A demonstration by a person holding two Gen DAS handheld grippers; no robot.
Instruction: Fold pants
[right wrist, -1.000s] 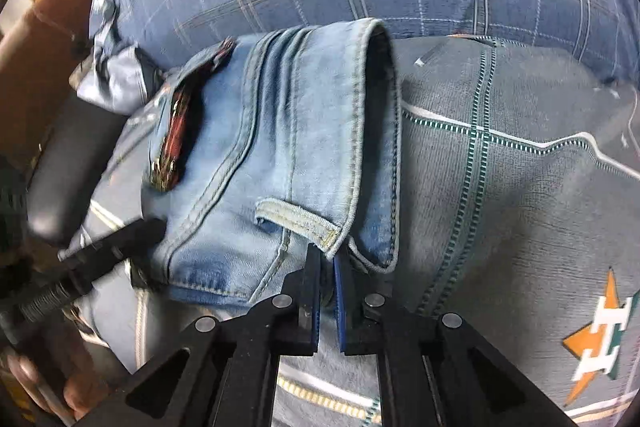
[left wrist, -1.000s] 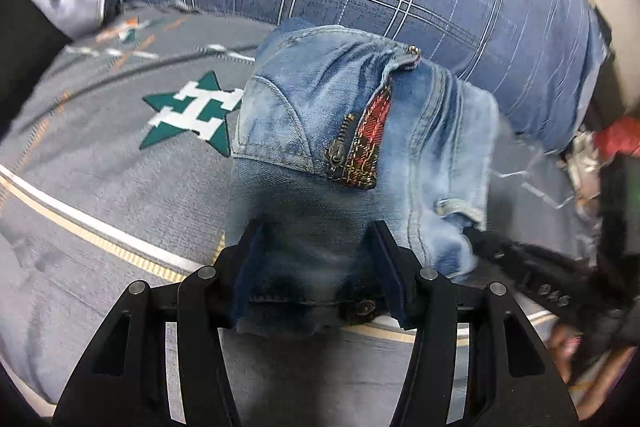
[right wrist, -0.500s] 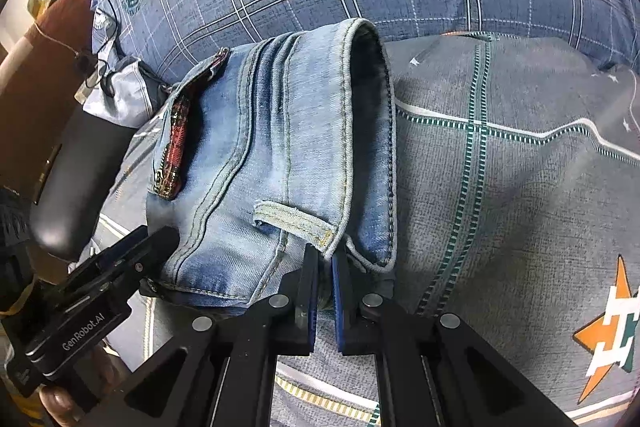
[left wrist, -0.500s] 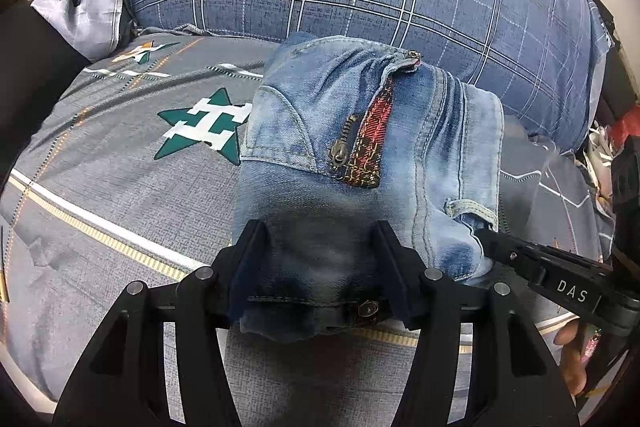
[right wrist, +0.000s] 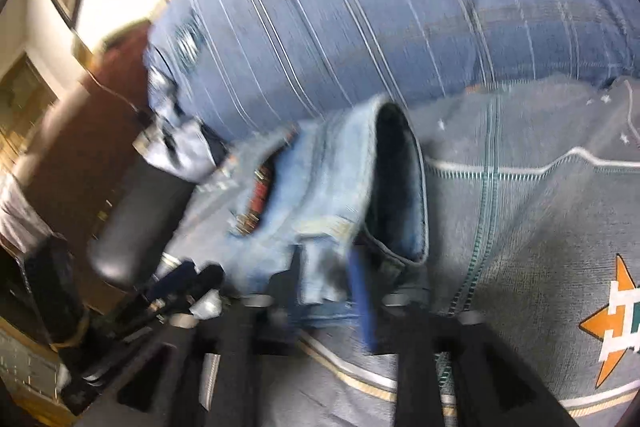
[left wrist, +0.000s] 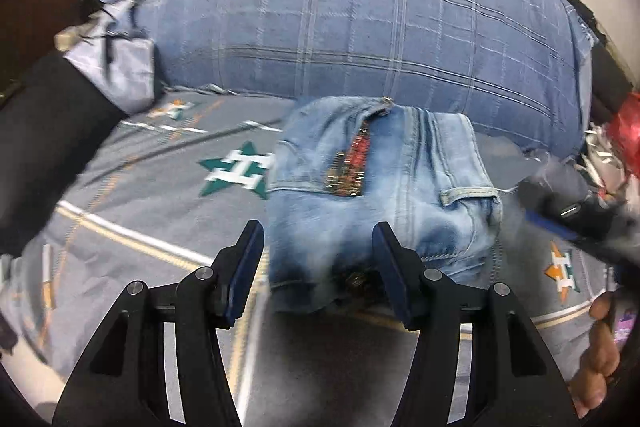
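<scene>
Now | left tongs (left wrist: 318, 239) agape at jeans (left wrist: 380, 187) | right tongs (right wrist: 326, 269) blurred

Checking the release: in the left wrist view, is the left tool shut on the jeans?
No, the left tool stands open, its fingers apart either side of the jeans.

Both views are motion-blurred, the right wrist's heavily. Fisheye edges bend and darken. A blown-out white glare fills its far left; elsewhere the light is soft and dim.
</scene>
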